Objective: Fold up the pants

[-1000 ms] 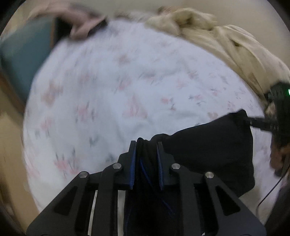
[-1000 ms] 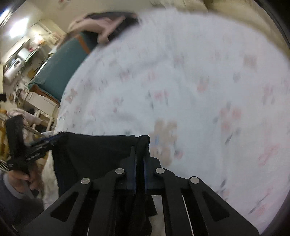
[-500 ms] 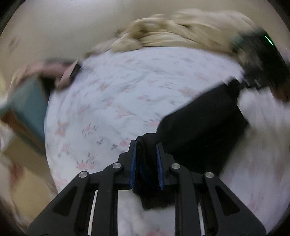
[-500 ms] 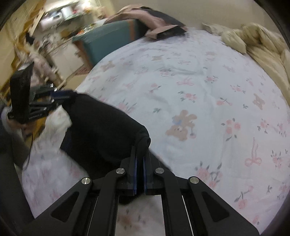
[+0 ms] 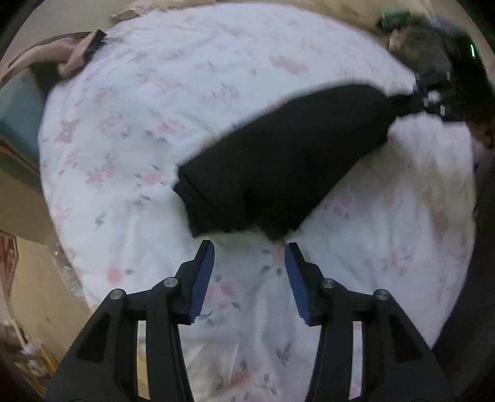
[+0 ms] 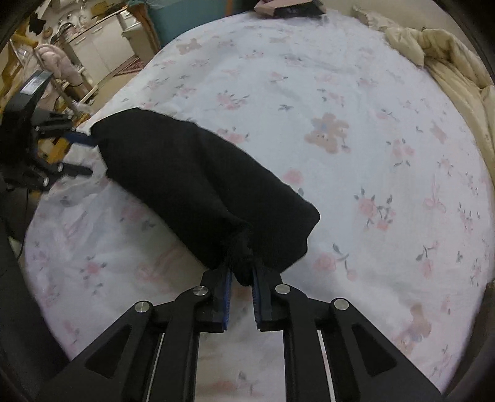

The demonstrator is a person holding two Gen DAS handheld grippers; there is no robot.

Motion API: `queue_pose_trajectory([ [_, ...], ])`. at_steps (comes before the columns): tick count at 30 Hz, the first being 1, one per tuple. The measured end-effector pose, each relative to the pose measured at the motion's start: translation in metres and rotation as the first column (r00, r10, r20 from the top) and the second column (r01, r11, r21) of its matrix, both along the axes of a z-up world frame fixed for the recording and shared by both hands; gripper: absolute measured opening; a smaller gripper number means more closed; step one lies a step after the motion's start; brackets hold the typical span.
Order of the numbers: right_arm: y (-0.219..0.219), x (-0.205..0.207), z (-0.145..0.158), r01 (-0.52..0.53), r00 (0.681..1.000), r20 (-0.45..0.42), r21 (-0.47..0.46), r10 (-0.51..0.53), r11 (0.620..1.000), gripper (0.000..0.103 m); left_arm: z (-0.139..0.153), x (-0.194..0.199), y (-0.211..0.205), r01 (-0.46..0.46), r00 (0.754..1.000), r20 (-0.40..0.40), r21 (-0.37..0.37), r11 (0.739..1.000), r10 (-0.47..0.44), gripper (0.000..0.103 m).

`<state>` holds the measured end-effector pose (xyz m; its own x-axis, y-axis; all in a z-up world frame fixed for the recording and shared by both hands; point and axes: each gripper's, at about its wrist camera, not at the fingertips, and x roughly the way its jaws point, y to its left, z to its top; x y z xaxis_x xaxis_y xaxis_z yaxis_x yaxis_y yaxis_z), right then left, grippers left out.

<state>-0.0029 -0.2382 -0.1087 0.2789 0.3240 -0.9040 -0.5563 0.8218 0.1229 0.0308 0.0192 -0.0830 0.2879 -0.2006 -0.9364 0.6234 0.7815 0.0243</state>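
Observation:
The black pants lie as a folded bundle on the floral bed sheet. My left gripper is open and empty, its blue pads just short of the bundle's near edge. My right gripper is partly closed with a bunched corner of the pants between its pads. In the left wrist view the right gripper shows at the bundle's far right end. In the right wrist view the left gripper shows open at the bundle's left end.
A cream duvet is heaped along the bed's far right side. Pink and dark clothes lie at the bed's far edge by a teal board. Kitchen furniture stands beyond the bed's left edge.
My left gripper has opened and let go of the pants, which dropped flat onto the sheet. My right gripper has loosened slightly but still holds its corner. Both have lowered to the bed.

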Motion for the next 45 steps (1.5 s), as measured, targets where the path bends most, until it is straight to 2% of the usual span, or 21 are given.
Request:
queue_pose_trajectory([
  [2,-0.007,-0.005,0.015,0.010,1.000,0.000,-0.002,-0.010,1.000,0.013,0.037,0.009,0.005,-0.008,0.999,0.050,-0.121,0.993,0.014,0.043],
  [4,-0.014,-0.009,0.038,0.002,1.000,0.031,0.064,-0.004,0.998,0.013,0.068,0.026,0.013,-0.104,0.983,0.119,-0.241,0.965,0.136,0.045],
  [6,-0.020,-0.002,0.057,0.037,0.997,0.064,0.114,-0.045,0.993,0.017,0.071,0.051,0.006,-0.189,0.977,0.043,-0.294,0.937,0.210,0.045],
  [7,-0.022,0.005,0.063,0.074,0.995,0.054,0.151,-0.083,0.986,0.028,0.065,0.058,-0.001,-0.211,0.974,0.019,-0.293,0.933,0.226,0.045],
  [9,-0.021,0.013,0.070,0.084,0.995,0.042,0.212,-0.095,0.974,0.038,0.050,0.065,-0.015,-0.238,0.968,0.009,-0.264,0.935,0.249,0.045],
  [12,-0.019,0.018,0.077,0.070,0.995,0.049,0.280,-0.087,0.957,0.038,0.025,0.063,-0.032,-0.256,0.966,-0.018,-0.235,0.938,0.259,0.044],
  [15,-0.021,0.018,0.086,0.050,0.994,0.083,0.243,-0.072,0.969,0.038,0.000,0.056,-0.045,-0.237,0.971,-0.074,-0.160,0.958,0.228,0.044],
  [18,-0.038,0.027,0.094,0.147,0.977,0.102,0.302,-0.185,0.942,0.038,-0.015,0.040,-0.050,-0.206,0.977,-0.069,-0.099,0.974,0.200,0.045],
  [21,-0.028,0.050,0.073,0.267,0.958,0.029,0.265,-0.285,0.926,0.038,-0.025,0.033,-0.046,-0.214,0.976,-0.073,-0.088,0.973,0.208,0.045],
  [24,-0.002,0.070,0.026,0.283,0.958,-0.117,0.256,-0.260,0.925,0.037,-0.027,0.030,-0.040,-0.224,0.973,-0.076,-0.091,0.970,0.217,0.045],
  [26,0.013,0.073,-0.014,0.275,0.948,-0.207,0.153,-0.241,0.949,0.036,-0.028,0.029,-0.035,-0.238,0.969,-0.087,-0.087,0.967,0.231,0.045],
  [28,0.010,0.068,-0.042,0.274,0.939,-0.235,0.068,-0.251,0.959,0.036,-0.030,0.030,-0.030,-0.256,0.964,-0.099,-0.091,0.962,0.247,0.047],
  [30,-0.004,0.066,-0.043,0.317,0.917,-0.283,0.093,-0.280,0.944,0.039,-0.032,0.026,-0.027,-0.275,0.958,-0.107,-0.091,0.957,0.265,0.047],
  [31,-0.010,0.066,-0.039,0.340,0.904,-0.304,0.088,-0.300,0.936,0.048,-0.031,0.023,-0.026,-0.276,0.958,-0.103,-0.093,0.957,0.267,0.047],
  [34,-0.029,0.058,-0.024,0.381,0.898,-0.267,0.076,-0.350,0.921,0.051,-0.023,0.012,-0.025,-0.272,0.961,-0.075,-0.082,0.959,0.266,0.047],
  [35,-0.040,0.055,-0.020,0.421,0.882,-0.276,0.099,-0.382,0.902,0.051,-0.018,0.011,-0.021,-0.283,0.958,-0.075,-0.093,0.954,0.277,0.047],
  [38,-0.065,0.052,-0.009,0.514,0.844,-0.289,0.193,-0.452,0.836,0.056,0.004,0.013,-0.001,-0.354,0.935,-0.053,-0.182,0.917,0.350,0.051],
  [40,-0.075,0.050,-0.005,0.557,0.826,-0.258,0.241,-0.500,0.795,0.078,0.010,0.020,0.015,-0.450,0.890,-0.006,-0.186,0.874,0.457,0.085],
  [41,-0.077,0.051,-0.006,0.568,0.820,-0.255,0.261,-0.512,0.780,0.082,0.009,0.025,0.024,-0.504,0.858,-0.006,-0.196,0.841,0.513,0.088],
  [43,-0.074,0.058,-0.017,0.581,0.810,-0.314,0.317,-0.495,0.750,0.083,-0.005,0.036,0.038,-0.588,0.807,-0.108,-0.232,0.775,0.580,0.089],
  [45,-0.062,0.063,-0.034,0.594,0.795,-0.379,0.325,-0.474,0.736,0.083,-0.027,0.045,0.043,-0.640,0.768,-0.246,-0.235,0.732,0.592,0.089],
])
